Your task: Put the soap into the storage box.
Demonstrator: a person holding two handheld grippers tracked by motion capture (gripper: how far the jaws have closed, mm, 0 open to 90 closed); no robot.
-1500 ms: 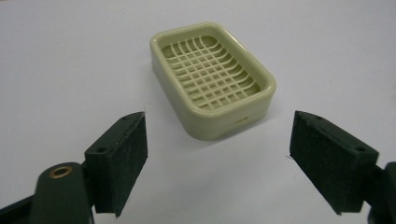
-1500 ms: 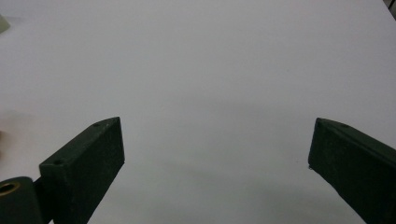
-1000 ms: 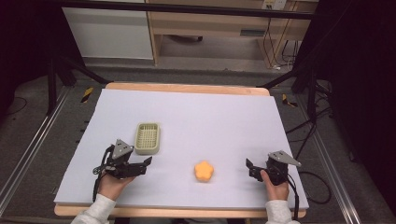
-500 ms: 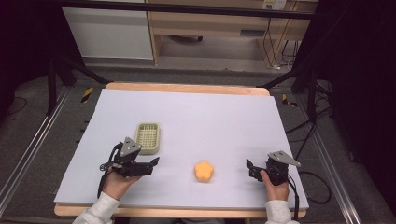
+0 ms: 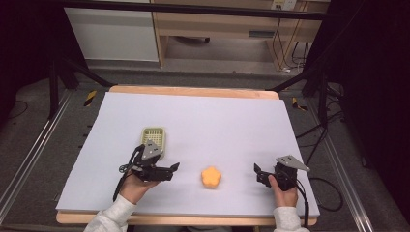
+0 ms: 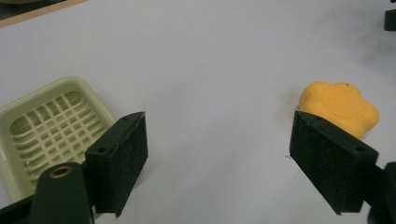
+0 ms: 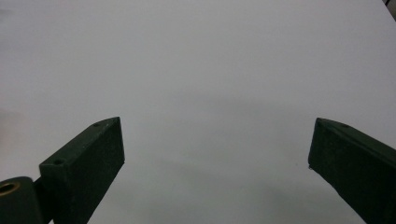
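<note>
Your left tool (image 5: 167,170) hangs released near the worktop's (image 5: 232,116) front edge, aimed between the pale-green slotted plastic tray (image 5: 153,138) and orange flower-shaped block (image 5: 211,177), while your right tool (image 5: 261,175) waits released.

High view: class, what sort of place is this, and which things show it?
Probably a lab or workshop recording bench: a white-topped wooden table framed by black stands, loose cables by the back shelving, and a person working a cabled hand-held gripper.

High overhead forward, tongs cameras close, table (image 5: 232,121) shared
</note>
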